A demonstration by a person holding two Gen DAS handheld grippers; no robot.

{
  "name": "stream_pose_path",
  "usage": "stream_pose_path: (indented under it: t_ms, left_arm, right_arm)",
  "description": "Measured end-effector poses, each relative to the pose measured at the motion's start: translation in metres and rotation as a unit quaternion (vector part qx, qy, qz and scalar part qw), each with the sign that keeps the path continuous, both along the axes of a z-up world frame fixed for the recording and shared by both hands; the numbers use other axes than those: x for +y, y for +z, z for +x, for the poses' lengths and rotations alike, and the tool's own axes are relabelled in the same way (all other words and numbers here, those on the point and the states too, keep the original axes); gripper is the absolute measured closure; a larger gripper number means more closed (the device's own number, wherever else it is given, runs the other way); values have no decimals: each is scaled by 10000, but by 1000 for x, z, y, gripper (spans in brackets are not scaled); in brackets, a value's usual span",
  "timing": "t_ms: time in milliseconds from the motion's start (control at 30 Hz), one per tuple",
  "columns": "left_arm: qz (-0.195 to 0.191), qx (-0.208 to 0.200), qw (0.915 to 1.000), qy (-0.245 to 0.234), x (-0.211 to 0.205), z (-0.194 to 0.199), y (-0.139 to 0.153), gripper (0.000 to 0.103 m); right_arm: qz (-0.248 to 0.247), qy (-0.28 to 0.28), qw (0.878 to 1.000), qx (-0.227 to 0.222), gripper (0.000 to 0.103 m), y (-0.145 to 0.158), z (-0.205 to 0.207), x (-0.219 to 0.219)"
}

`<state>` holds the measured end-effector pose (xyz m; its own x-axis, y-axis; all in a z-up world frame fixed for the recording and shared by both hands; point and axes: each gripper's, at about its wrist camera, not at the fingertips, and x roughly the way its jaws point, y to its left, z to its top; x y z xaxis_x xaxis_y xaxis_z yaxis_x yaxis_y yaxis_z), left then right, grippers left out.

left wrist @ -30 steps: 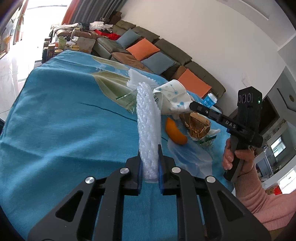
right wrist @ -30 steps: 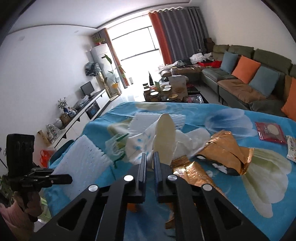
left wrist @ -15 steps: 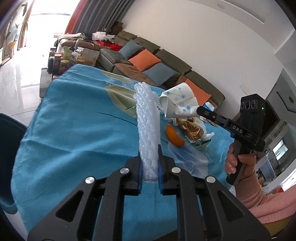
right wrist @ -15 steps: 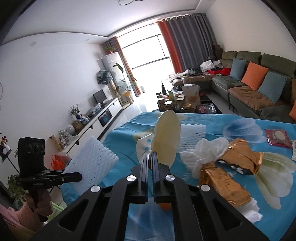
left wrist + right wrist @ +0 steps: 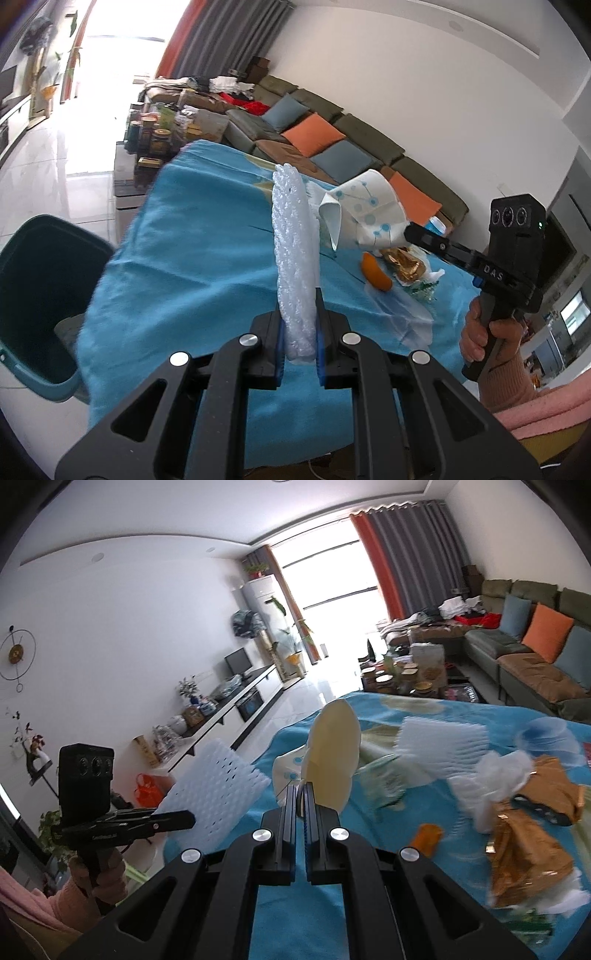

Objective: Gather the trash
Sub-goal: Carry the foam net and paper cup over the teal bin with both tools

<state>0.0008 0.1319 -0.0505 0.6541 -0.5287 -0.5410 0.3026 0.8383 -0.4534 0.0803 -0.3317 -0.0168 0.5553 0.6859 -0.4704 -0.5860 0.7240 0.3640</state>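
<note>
My left gripper (image 5: 299,332) is shut on a white foam net sleeve (image 5: 294,251), held upright above the blue tablecloth (image 5: 207,251). A teal trash bin (image 5: 40,295) stands on the floor past the table's left edge. My right gripper (image 5: 300,805) is shut on a crushed paper cup (image 5: 332,760), white with blue dots, also seen as the paper cup (image 5: 364,218) in the left wrist view. The foam sleeve (image 5: 214,790) and left gripper (image 5: 177,819) show at the left of the right wrist view. Still lying on the cloth are a gold foil wrapper (image 5: 524,849), an orange peel (image 5: 375,273) and white plastic (image 5: 491,786).
Another white foam net (image 5: 439,746) lies further along the table. A sofa (image 5: 332,136) with orange and blue cushions runs along the wall. A low table crowded with jars (image 5: 155,133) stands beyond the table end. A hand in a pink sleeve (image 5: 517,384) holds each gripper.
Both grippers have swung left with their trash and risen a little. The teal bin has come into the left wrist view. The trash pile has slid to the right in the right wrist view.
</note>
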Motion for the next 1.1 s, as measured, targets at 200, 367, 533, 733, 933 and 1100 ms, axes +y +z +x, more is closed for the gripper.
stream_pose_path:
  t_ms: [200,367,533,733,933,1100]
  left_arm:
    - [-1,15,9994,345,28,-12,0,90]
    - [18,18,9978,668,52,-21,2,90]
    - [35,18,9959,903,70,-30,3,90]
    - [56,47,9931,1174,91,-39,3,90]
    - [82,84,9891,1467,112,-47,1,90]
    - [90,117,9858,1671,123,-53,-1,90]
  right_arm:
    - [28,303,9995,73,101,-3,1,25]
    - [62,528,9985,132,100,-4,3,46]
    - [45,718,9973,172,100,-6,4,68]
    - [19,910,9956,236,100,-11,8,88]
    - [15,1139,9932,240,100,-10,14,112]
    - [11,1323,9909,245,100,-10,14,128]
